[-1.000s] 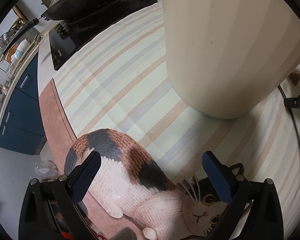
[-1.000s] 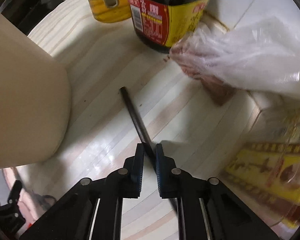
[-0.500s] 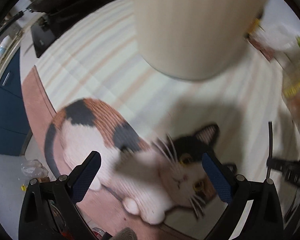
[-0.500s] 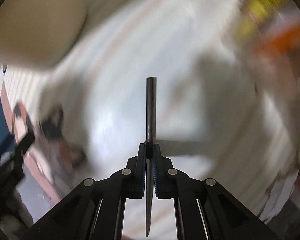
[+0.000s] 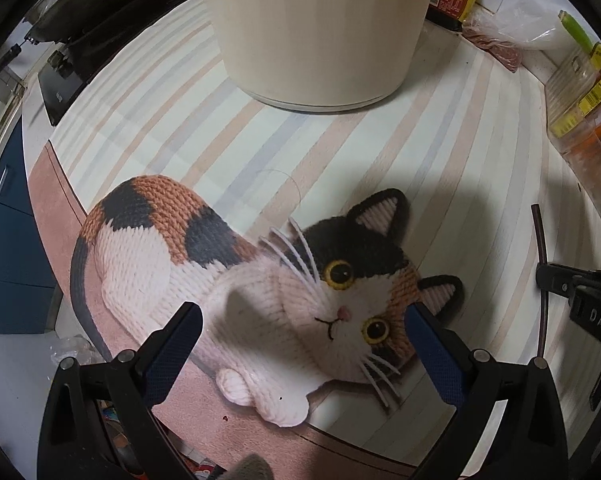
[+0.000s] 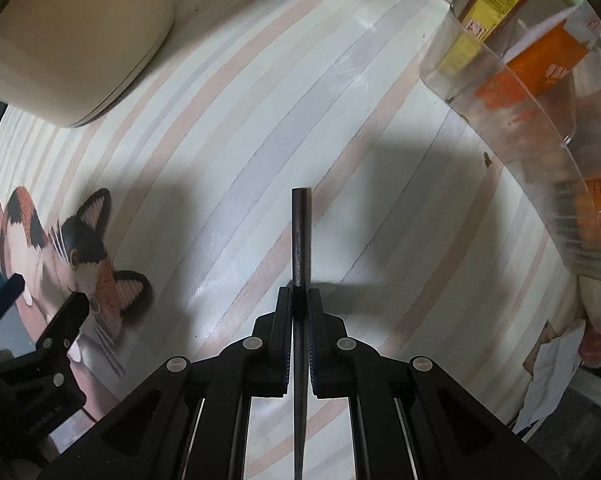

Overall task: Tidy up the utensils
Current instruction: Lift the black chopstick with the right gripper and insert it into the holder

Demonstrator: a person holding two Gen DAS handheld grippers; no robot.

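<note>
Fingers of the right gripper [image 6: 299, 300] are pinching a dark chopstick [image 6: 301, 232] lengthwise, probably for dropping into the cream holder [image 5: 320, 28], while the left gripper [image 5: 304, 344] is hovering wide open.

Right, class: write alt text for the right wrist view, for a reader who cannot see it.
The right hand-held gripper is shut on a dark chopstick above a striped cat-print mat. A cream container stands upper left; clear packaged goods sit right.
</note>
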